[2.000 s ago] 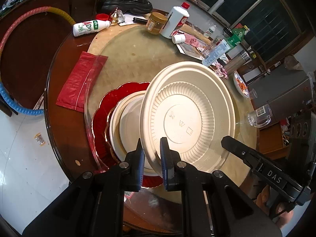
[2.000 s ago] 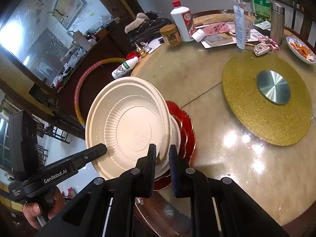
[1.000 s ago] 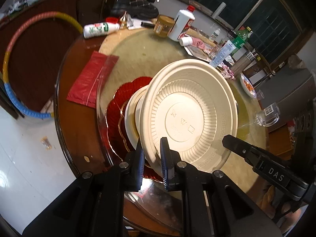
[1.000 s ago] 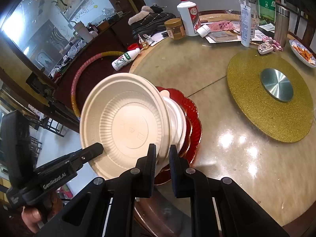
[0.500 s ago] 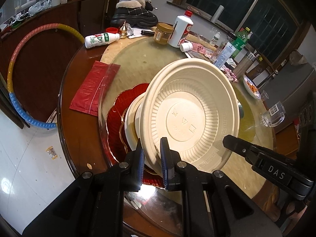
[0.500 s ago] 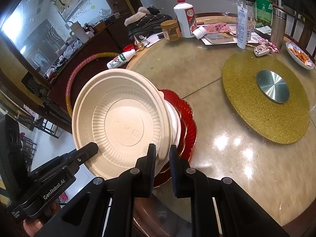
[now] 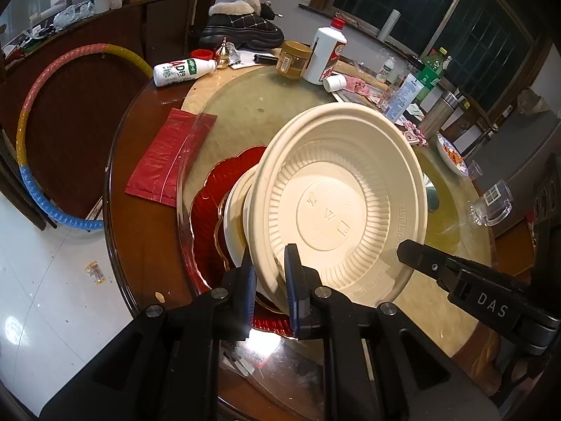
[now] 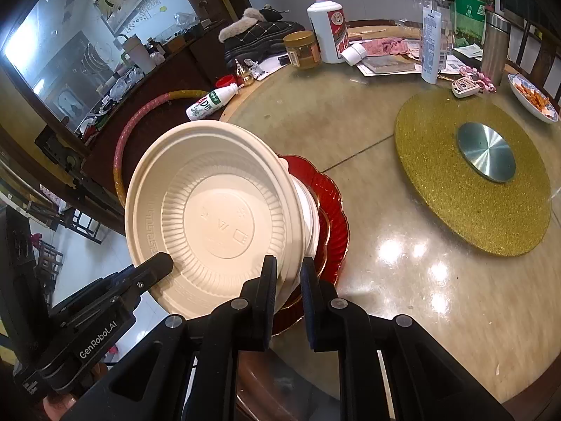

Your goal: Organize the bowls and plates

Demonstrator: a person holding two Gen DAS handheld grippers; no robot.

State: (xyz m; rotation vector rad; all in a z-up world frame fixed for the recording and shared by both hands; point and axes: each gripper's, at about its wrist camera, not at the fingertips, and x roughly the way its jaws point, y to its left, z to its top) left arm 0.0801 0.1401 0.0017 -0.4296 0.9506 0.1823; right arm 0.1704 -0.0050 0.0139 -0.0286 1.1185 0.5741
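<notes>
The table [image 8: 403,280] bears a red plate [image 7: 210,210] near its edge, and a white plate [image 7: 235,217] lies in it. Above them, a cream bowl [image 7: 336,203] is held tilted and empty, its inside open to both cameras. The left gripper [image 7: 269,280] is clamped on one side of its rim, the right gripper [image 8: 286,287] on the other. A jar [image 8: 302,50] stands far back, lid on.

Bare tabletop [image 8: 350,140] beyond the plates, bottles [image 8: 328,28] crowding the far edge, gold turntable [image 8: 473,175] rightward
</notes>
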